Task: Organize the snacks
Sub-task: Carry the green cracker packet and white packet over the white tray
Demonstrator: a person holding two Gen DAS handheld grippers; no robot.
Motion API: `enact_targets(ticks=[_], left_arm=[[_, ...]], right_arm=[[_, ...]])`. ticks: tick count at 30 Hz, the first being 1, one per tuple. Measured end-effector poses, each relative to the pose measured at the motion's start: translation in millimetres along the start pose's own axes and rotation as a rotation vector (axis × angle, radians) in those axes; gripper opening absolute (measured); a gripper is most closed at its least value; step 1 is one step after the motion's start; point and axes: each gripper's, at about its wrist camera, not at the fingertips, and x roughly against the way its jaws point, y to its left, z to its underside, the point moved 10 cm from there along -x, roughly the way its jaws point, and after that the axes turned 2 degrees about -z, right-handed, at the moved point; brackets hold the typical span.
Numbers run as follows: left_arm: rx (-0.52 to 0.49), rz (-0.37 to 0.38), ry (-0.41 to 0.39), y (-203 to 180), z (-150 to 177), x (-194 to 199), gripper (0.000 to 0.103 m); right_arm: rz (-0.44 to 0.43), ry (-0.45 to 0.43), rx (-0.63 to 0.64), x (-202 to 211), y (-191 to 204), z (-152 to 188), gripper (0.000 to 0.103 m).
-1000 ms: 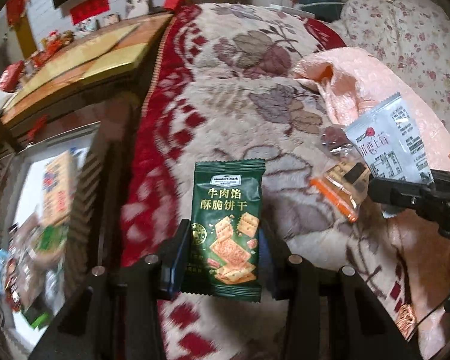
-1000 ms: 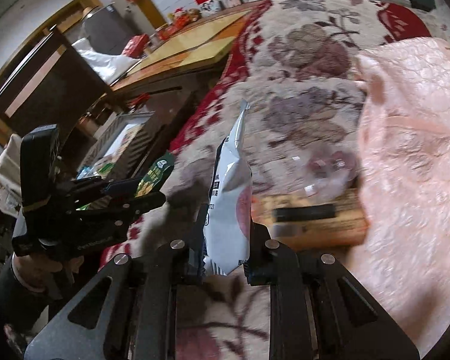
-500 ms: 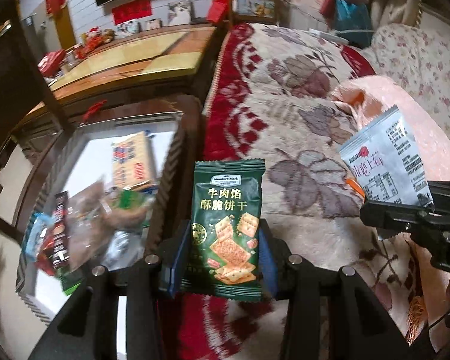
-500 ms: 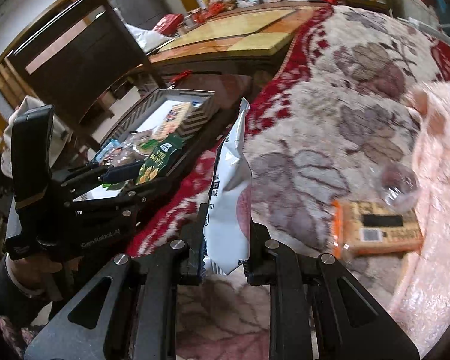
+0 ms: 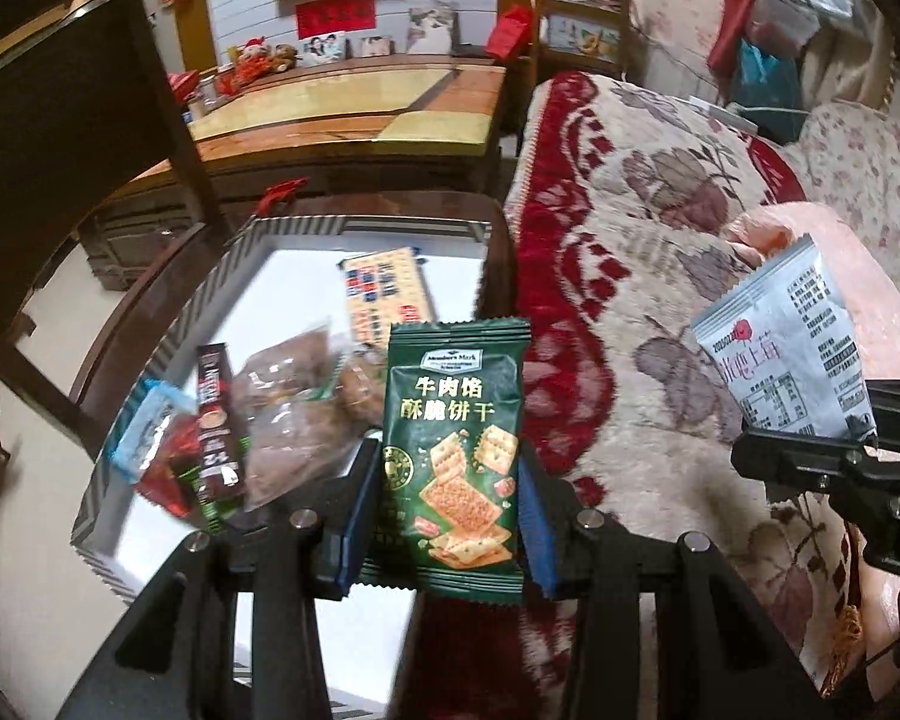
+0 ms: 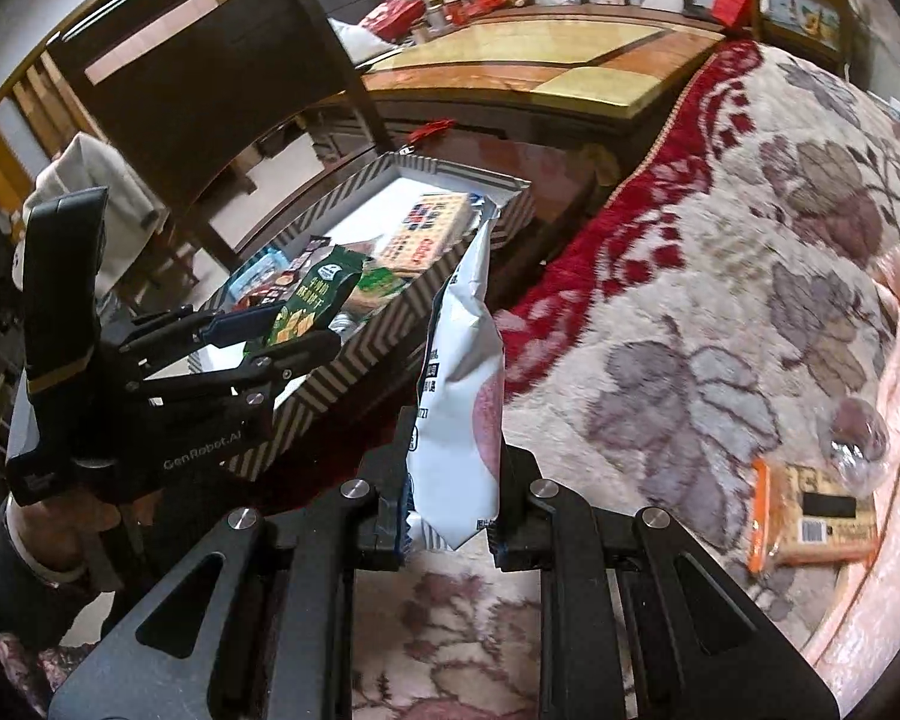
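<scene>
The left tool (image 5: 450, 504) is clamped on a green cracker packet (image 5: 457, 462), its blue pads pressing the two side edges of the lower half so the pack stands upright, face to the camera. The right tool (image 6: 450, 510) is closed tight on the bottom seam of a white snack pouch (image 6: 459, 420), held edge-on and upright. Both packs look light, thin and crinkly; the film is probably slippery, and the crackers inside would likely break under a hard squeeze, so a hold on the sealed edges seems safest.

Just beyond the left tool, a chevron-striped box (image 5: 210, 294) sits on a dark wooden worktop (image 5: 150, 300) to the left of the bed. It already holds a yellow cracker pack (image 5: 384, 294) at its far side, a clear bag of brownish snacks (image 5: 294, 414), a coffee stick (image 5: 216, 438) and a small blue packet (image 5: 144, 426) nearer. On the floral blanket (image 6: 720, 300) to the right, an orange-edged snack pack (image 6: 810, 516) is not yet collected.
</scene>
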Motion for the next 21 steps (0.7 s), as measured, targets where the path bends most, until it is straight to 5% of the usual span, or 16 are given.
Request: enact_targets(ticks=[21], left_arm=[[0.148,-0.060,0.023,76,11,-9,0.045]], right_arm=[[-0.040,0.085,0.132,-57,65,-35,0.017]])
